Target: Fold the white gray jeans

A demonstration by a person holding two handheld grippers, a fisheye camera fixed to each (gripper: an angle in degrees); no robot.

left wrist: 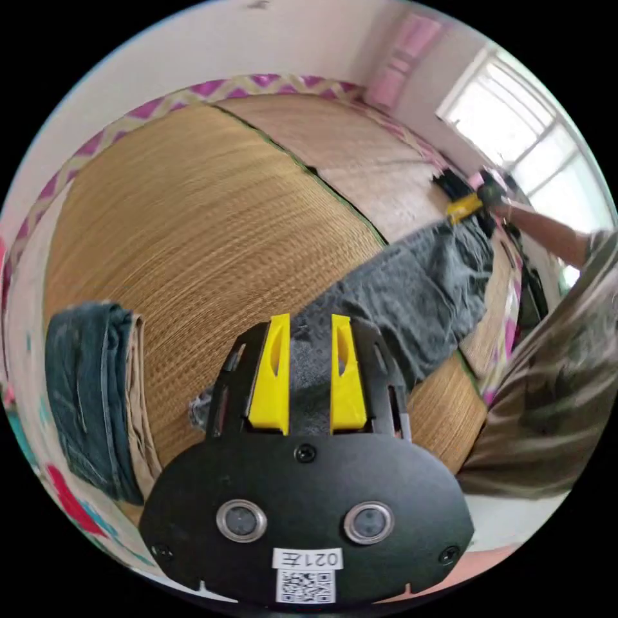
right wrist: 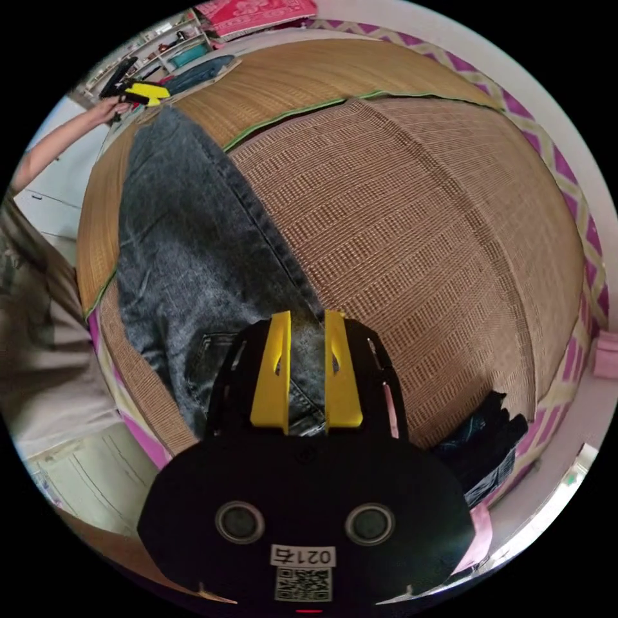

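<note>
Grey jeans lie stretched along the woven mat, running from the upper left of the frame down to the centre. At lower centre the right gripper has its yellow jaws parted over the waist end. Far off at upper left, the left gripper sits at the leg end. Dark folded clothes rest at lower right.

Woven straw mats, pink zigzag border, white wall, bright window

The left hand-held gripper sits at lower centre of its view, yellow jaws slightly parted with grey cloth between. The right hand-held gripper looks the same, low in its own view.
</note>
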